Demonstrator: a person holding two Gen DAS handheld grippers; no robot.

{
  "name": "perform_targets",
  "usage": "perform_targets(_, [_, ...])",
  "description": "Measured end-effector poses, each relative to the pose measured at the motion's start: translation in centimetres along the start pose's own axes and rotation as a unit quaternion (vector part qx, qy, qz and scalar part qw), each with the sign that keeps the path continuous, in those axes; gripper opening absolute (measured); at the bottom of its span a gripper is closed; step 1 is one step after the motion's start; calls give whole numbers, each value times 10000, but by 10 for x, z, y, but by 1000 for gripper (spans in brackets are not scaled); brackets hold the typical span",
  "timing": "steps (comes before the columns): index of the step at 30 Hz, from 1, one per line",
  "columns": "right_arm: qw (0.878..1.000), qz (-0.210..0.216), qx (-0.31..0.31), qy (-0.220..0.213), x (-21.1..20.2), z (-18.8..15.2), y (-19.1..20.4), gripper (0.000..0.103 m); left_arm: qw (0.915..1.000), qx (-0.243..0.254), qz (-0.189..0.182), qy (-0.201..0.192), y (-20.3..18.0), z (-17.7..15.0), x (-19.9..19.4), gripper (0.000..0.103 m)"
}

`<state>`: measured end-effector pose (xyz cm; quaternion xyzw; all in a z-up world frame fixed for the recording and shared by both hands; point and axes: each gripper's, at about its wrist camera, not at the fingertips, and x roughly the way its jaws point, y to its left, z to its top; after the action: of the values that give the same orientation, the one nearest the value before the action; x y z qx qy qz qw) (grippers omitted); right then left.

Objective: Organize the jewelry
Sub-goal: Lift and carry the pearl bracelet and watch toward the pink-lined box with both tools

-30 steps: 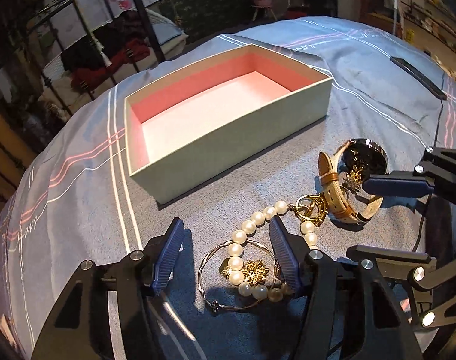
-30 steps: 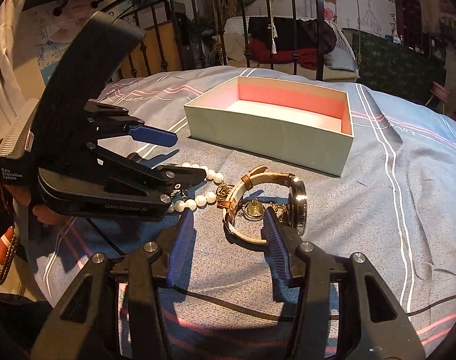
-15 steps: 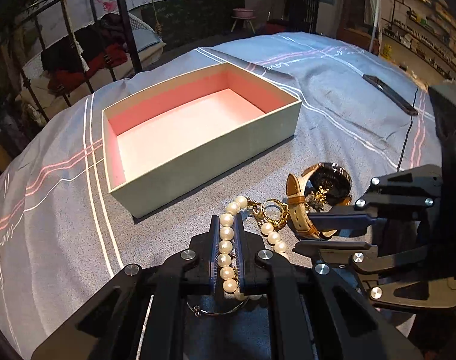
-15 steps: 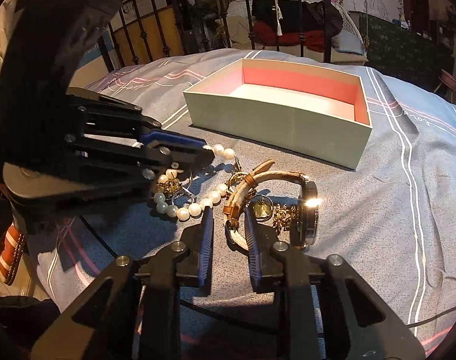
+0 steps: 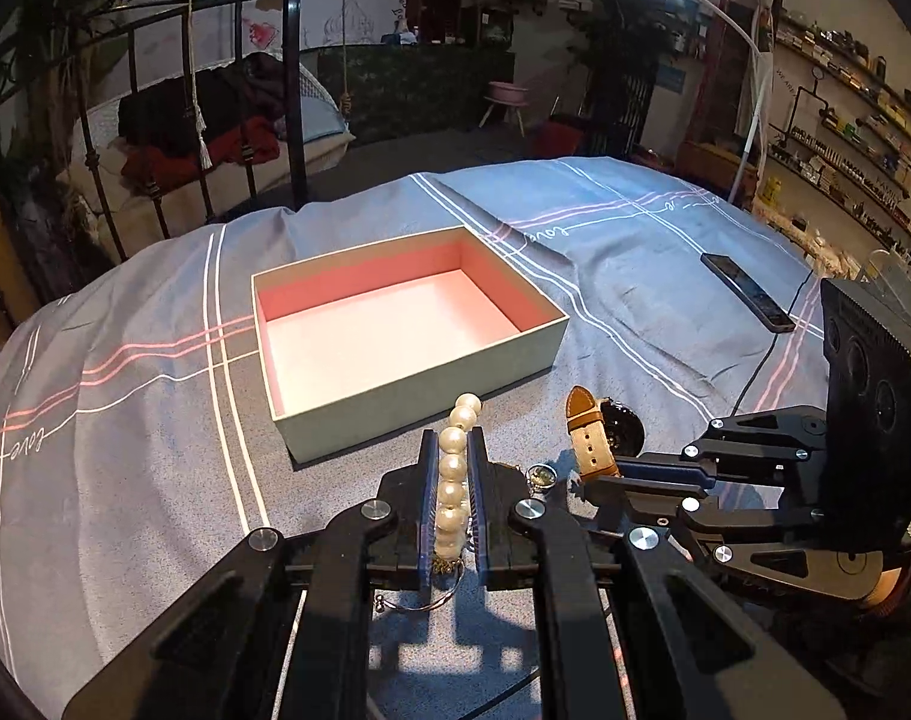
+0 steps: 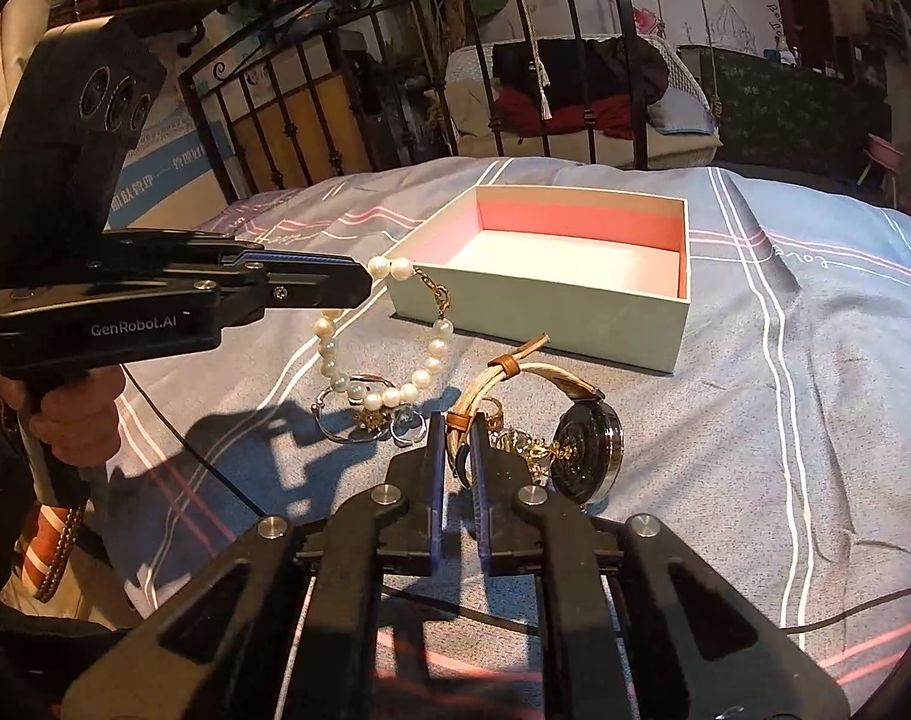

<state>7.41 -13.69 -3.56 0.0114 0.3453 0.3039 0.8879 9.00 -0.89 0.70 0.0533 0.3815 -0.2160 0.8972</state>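
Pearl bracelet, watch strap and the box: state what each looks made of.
Pearl bracelet: glossy cream beads, pearl or imitation, with a gold-toned metal clasp that glints. Watch strap: tan leather by its look, with stitched edges and punched holes. Box: matte pale green outside, pink inside, probably cardboard, judging by its thin straight walls.

Left wrist view: box at frame centre on bed; pearl bracelet below it; watch lower right; phone far right.
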Motion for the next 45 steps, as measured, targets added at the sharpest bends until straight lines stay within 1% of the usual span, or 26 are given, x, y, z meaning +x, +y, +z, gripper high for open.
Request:
perform_targets(6, [9996, 52, -83, -273, -14, 14, -1, 9, 9997, 70, 82, -225, -5, 11, -14, 9])
perform_targets(12, [9986, 12, -200, -492, -21, 29, -4, 9, 9993, 73, 169, -337, -6, 20, -15, 9])
perform_targets(16, [9961, -120, -497, -718, -28, 39, 4, 9, 9990, 1, 222, -396, -2, 27, -14, 9])
perform_targets(18, [9938, -102, -668, -887, -33, 41, 8, 9, 9987, -30, 236, -445, 0, 28, -15, 9])
perform_targets(22, [9893, -112, -965, -1086, -37, 44, 16, 9, 9984, -57, 246, -507, 2, 34, -14, 9])
perform_targets(26, [9878, -109, -1068, -1129, -31, 55, 16, 9, 9981, -98, 282, -542, 7, 45, -8, 9])
perform_targets(29, [9849, -137, -1192, -1245, -29, 63, 16, 9, 9978, -146, 297, -578, 10, 52, -5, 9])
perform_targets(33, [9833, -88, -1292, -1282, -30, 66, 17, 9, 9976, -228, 267, -601, 15, 51, -2, 9])
perform_targets(35, [9831, -46, -1432, -1140, -29, 61, 20, 9, 9976, -263, 256, -581, 17, 49, -1, 9])
perform_targets(37, [9824, -64, -1701, -773, -23, 52, 24, 9, 9979, -263, 240, -548, 18, 46, 0, 9])
perform_targets(38, [9802, -160, -1911, -488, -17, 46, 26, 9, 9979, -264, 241, -533, 18, 45, 1, 9])
perform_targets(40, [9722, -460, -2293, 86, -1, 31, 27, 9, 9981, -283, 229, -506, 19, 43, 3, 9])
perform_targets(41, [9682, -534, -2418, 351, 7, 23, 25, 9, 9980, -310, 226, -495, 19, 42, 3, 9])
perform_targets(43, [9631, -692, -2509, 684, 17, 10, 19, 9, 9980, -350, 196, -479, 20, 40, 5, 9])
perform_targets(45, [9587, -865, -2567, 868, 20, 0, 12, 9, 9981, -367, 182, -455, 20, 37, 6, 9])
